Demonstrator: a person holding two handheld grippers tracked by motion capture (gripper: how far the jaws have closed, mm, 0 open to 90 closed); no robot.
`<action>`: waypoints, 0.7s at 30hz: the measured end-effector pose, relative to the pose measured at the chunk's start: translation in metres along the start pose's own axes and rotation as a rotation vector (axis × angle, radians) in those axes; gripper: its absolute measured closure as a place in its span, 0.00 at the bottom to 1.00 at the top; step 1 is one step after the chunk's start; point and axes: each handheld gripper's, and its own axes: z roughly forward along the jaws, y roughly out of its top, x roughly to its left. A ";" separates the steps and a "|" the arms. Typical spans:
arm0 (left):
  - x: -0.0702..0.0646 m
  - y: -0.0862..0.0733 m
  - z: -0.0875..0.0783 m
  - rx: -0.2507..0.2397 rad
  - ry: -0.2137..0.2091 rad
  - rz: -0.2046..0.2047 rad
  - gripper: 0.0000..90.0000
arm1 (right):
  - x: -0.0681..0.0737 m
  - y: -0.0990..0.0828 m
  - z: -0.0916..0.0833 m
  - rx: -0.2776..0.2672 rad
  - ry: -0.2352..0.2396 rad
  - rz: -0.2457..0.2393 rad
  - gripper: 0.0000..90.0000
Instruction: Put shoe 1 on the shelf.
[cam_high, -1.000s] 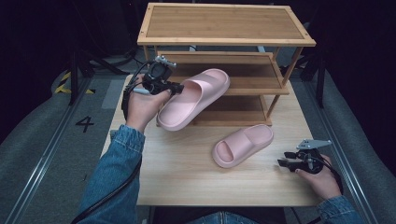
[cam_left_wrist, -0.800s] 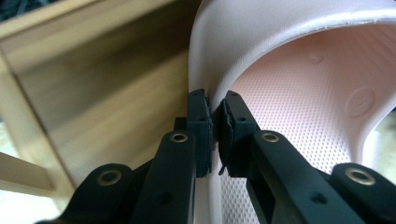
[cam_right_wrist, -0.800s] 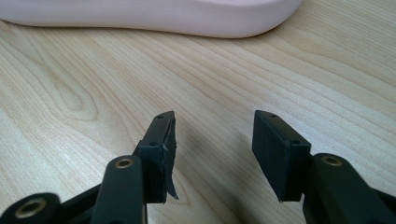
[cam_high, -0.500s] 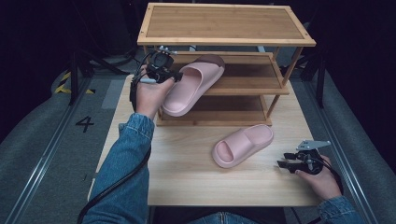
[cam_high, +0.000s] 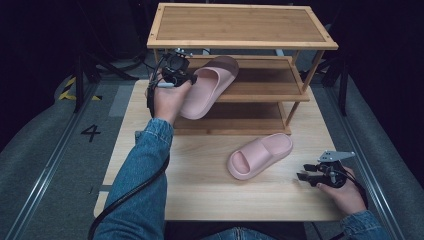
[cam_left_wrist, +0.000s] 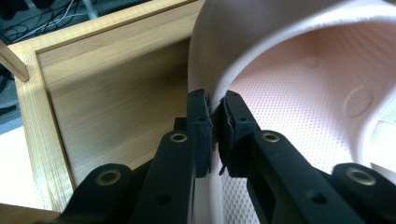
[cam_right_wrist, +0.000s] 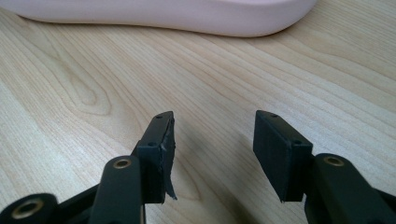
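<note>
Left gripper (cam_high: 192, 79) clamped on pink slipper (cam_high: 207, 85), now carried onto middle shelf (cam_high: 265, 82), probably nearly placed; right gripper (cam_high: 306, 172) open, empty

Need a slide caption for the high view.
Left gripper places a pink slipper on the rack's middle shelf.

Wooden table (cam_high: 200, 185) with shoe rack (cam_high: 260, 95) and pink slipper (cam_high: 260, 156).

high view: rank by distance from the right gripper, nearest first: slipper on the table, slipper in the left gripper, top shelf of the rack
From the right gripper:
1. Slipper on the table, just to its left.
2. Held slipper, at the rack's middle shelf, clamped in the left gripper.
3. Top shelf, at the far edge.
</note>
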 end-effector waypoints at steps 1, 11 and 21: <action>0.000 0.001 0.004 0.005 0.007 -0.002 0.92 | 0.000 0.000 0.001 0.005 0.002 0.003 0.55; 0.004 0.001 0.010 -0.005 -0.012 -0.011 0.90 | 0.001 0.000 0.001 0.004 0.007 -0.002 0.55; -0.006 -0.002 -0.012 -0.073 -0.018 0.011 0.67 | 0.003 0.001 0.004 0.013 0.017 0.000 0.53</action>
